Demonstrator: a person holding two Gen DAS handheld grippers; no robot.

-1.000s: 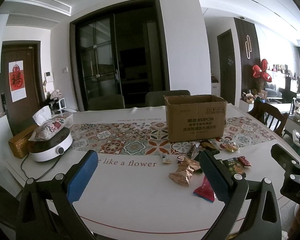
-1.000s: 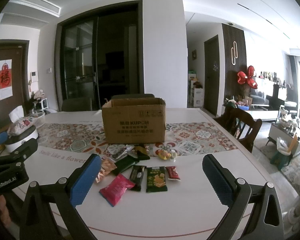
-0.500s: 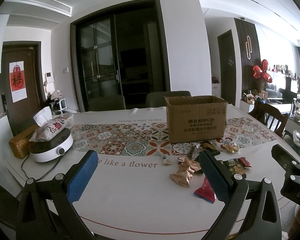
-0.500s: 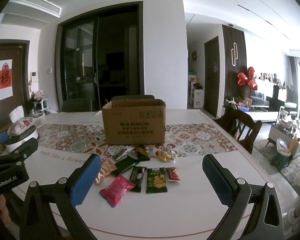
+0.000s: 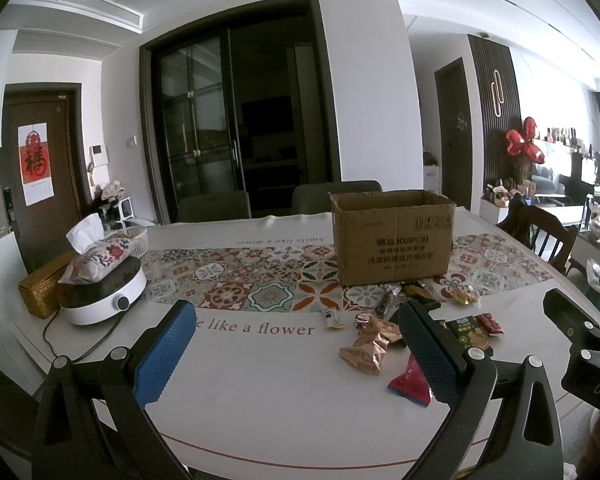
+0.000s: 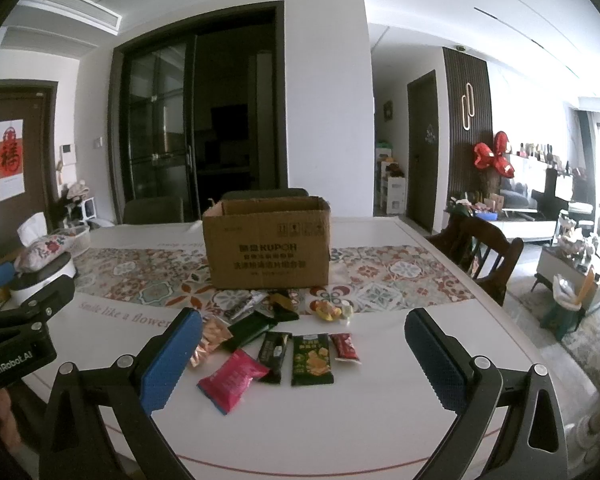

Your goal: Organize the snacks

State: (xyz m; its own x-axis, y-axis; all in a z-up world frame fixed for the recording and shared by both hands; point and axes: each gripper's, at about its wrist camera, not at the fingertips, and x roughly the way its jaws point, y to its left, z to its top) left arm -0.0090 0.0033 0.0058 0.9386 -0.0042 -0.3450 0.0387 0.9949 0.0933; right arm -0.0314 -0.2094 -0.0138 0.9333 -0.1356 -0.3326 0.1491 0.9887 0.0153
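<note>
An open brown cardboard box [image 6: 266, 252] stands on the patterned table runner; it also shows in the left wrist view [image 5: 394, 238]. Several snack packets lie in front of it: a pink packet [image 6: 232, 380], a green chip packet [image 6: 311, 360], a black bar [image 6: 275, 352], a small red packet [image 6: 345, 347], a copper foil packet [image 5: 366, 350] and yellow candies [image 6: 328, 312]. My right gripper [image 6: 300, 360] is open and empty, hovering above the packets near the table's front. My left gripper [image 5: 296, 352] is open and empty, left of the snacks.
A white round cooker [image 5: 104, 296] with a floral tissue pouch [image 5: 98, 256] on top and a woven box [image 5: 40, 294] stand at the table's left. Chairs stand behind the table and at the right [image 6: 484, 252]. The white tablecloth [image 5: 260, 380] reaches the front edge.
Both views have shifted very slightly; the box and snacks sit a touch lower in frame. Both grippers stay open and nothing was picked up.
</note>
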